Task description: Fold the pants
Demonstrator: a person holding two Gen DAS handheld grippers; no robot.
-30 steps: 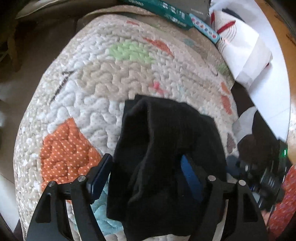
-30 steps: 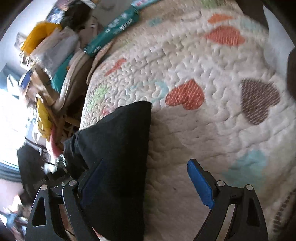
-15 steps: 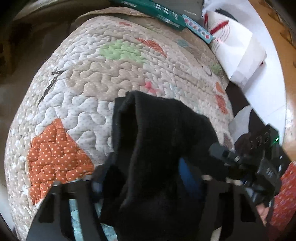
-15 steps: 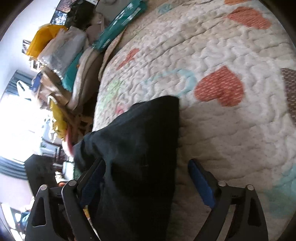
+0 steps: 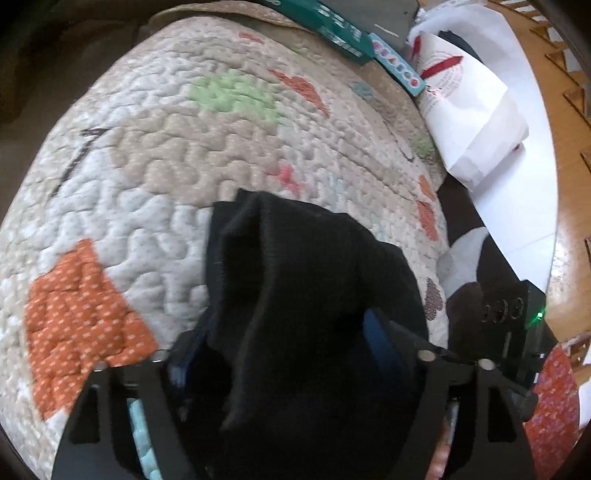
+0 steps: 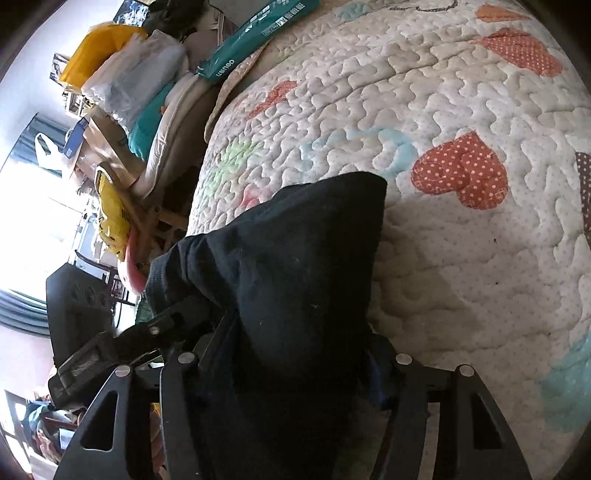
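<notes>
1. Both grippers hold the same black pants point(image 5: 314, 314). In the left wrist view the left gripper point(image 5: 288, 354) has its blue pads pressed against a thick bunch of the cloth in the lower middle of the frame.

2. In the right wrist view the right gripper point(image 6: 291, 354) is closed in the same way on the pants point(image 6: 295, 277), which fill the lower middle of that frame.

3. The pants hang bunched between the two tools, over the quilted bedspread point(image 5: 155, 158) with the heart patches. I cannot tell if the lower part of the cloth touches the quilt.

4. The other tool is seen at the right edge of the left view and at the lower left of the right view, so the two grippers are near to each other.

5. I judge that the step in hand is to carry the gathered pants for a fold; the cloth is still bulky and not flat.

6. The next move probably calls for laying the cloth down on a bare part of the quilt, with both grips kept firm until it rests.

7. The teal box point(image 5: 332, 33) and the white bag point(image 5: 472, 110) are in the upper right of the left view, well apart from the pants.
</notes>
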